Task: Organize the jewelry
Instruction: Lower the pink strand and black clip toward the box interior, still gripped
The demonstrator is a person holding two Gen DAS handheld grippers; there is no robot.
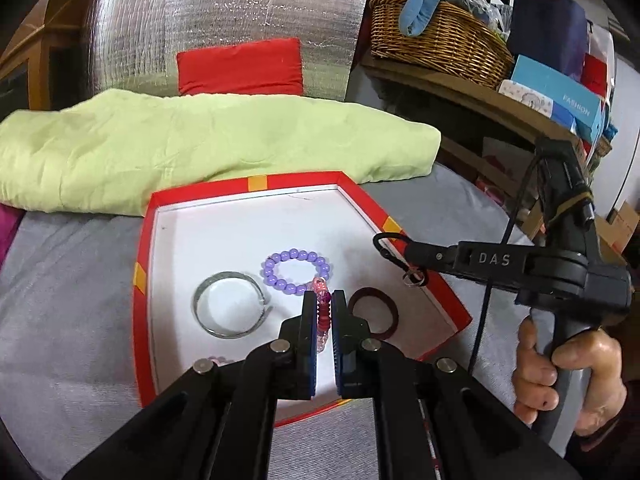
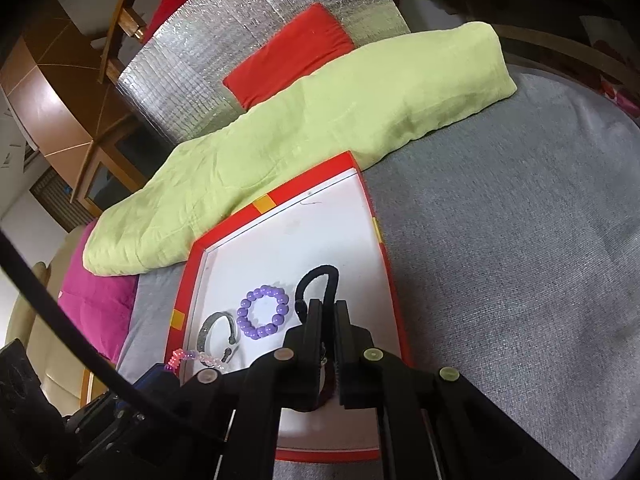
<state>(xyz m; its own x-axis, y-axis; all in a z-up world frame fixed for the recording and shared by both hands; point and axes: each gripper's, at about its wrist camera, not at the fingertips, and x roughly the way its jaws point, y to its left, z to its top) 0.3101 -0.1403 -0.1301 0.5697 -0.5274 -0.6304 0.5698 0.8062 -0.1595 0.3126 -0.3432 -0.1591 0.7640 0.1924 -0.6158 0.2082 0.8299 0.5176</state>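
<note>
Left wrist view: the left gripper point(image 1: 324, 308) is clamped on a pink beaded bracelet point(image 1: 323, 312) above the red box point(image 1: 140, 280); the right gripper point(image 1: 404, 250) pinches a black cord point(image 2: 320, 280). Both pieces look mid-placement; next, lower and release beside the purple bracelet point(image 1: 296, 272).

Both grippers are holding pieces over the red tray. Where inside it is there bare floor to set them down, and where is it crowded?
The far half of the red tray is bare white floor, from the purple bead bracelet up to the far rim. The near half is crowded: silver bangle, purple beads and dark red ring lie side by side under the left gripper and right gripper.
</note>
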